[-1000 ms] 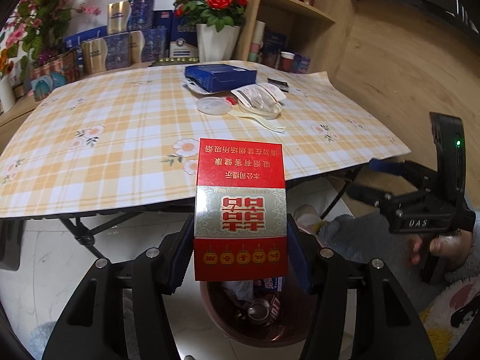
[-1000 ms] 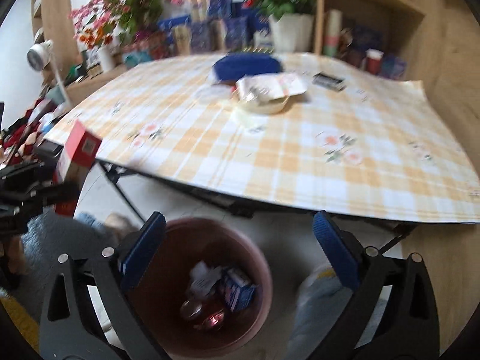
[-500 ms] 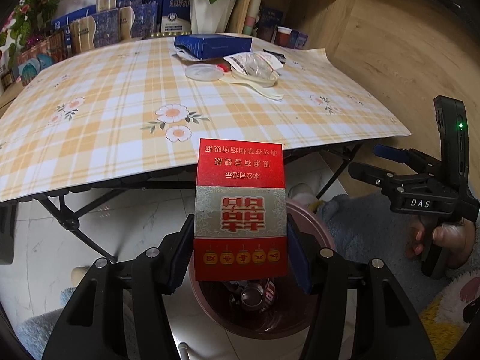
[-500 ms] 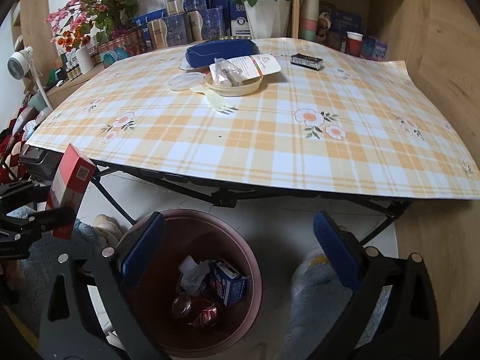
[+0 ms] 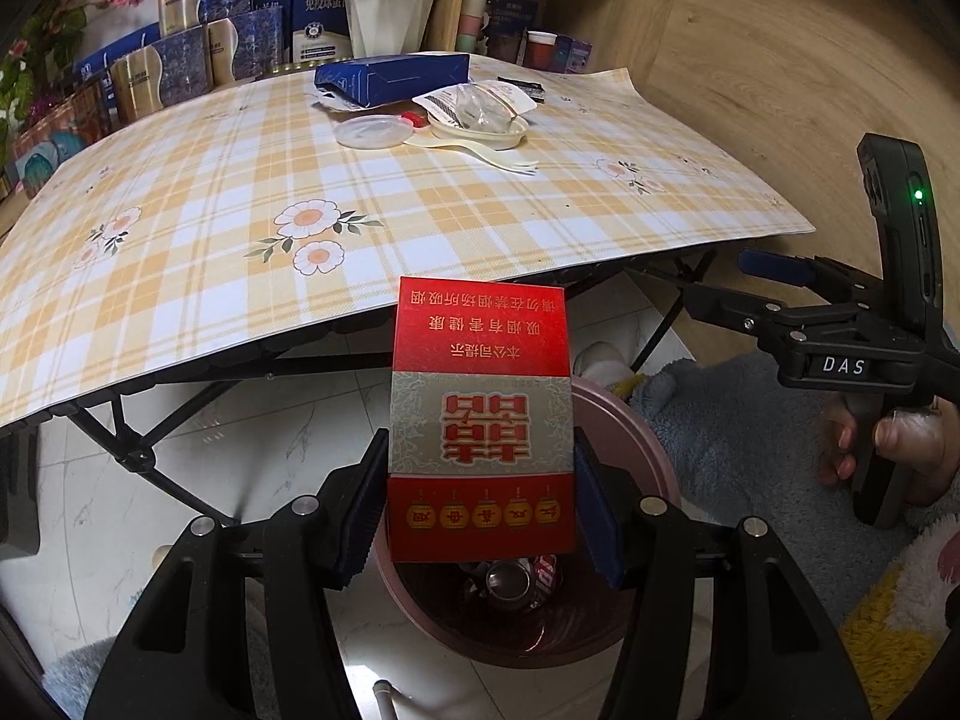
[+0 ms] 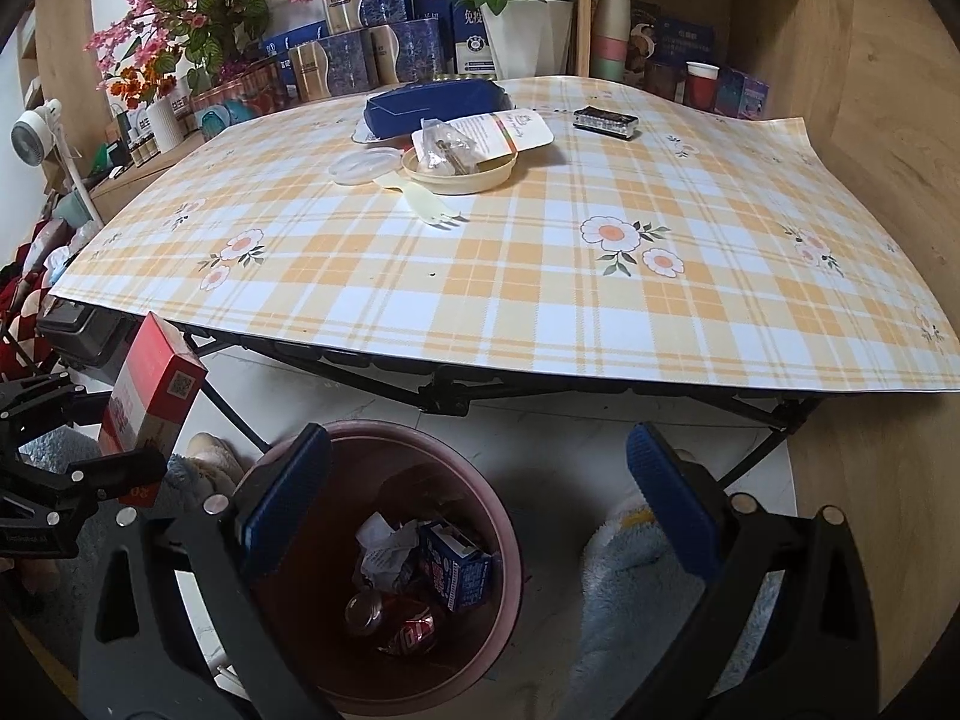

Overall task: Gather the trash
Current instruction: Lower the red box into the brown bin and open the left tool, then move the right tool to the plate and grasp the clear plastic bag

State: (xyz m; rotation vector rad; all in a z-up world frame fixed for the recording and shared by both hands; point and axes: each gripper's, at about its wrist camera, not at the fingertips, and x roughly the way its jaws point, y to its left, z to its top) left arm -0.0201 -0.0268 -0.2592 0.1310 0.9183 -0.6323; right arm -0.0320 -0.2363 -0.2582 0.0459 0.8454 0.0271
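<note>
My left gripper (image 5: 480, 492) is shut on a red cigarette box (image 5: 480, 414) and holds it above the pink trash bin (image 5: 648, 426) on the floor. The box also shows at the left of the right wrist view (image 6: 153, 399). My right gripper (image 6: 477, 504) is open and empty over the bin (image 6: 510, 546), which holds a crushed can (image 6: 408, 630), a blue carton (image 6: 456, 573) and crumpled paper. On the table lie a blue box (image 6: 435, 108), a beige bowl with wrappers (image 6: 459, 165), a clear lid (image 6: 363, 165) and a plastic fork (image 6: 426, 207).
The folding table (image 6: 540, 312) has a yellow checked cloth that overhangs its black frame. A small dark box (image 6: 603, 120) lies at the far right of it. Flower pots, gift boxes and shelves stand behind. A person's slippered feet (image 6: 630, 564) are beside the bin.
The left gripper has moved forward with the red box, out over the bin. The right gripper has steadied over the bin and stays open.
</note>
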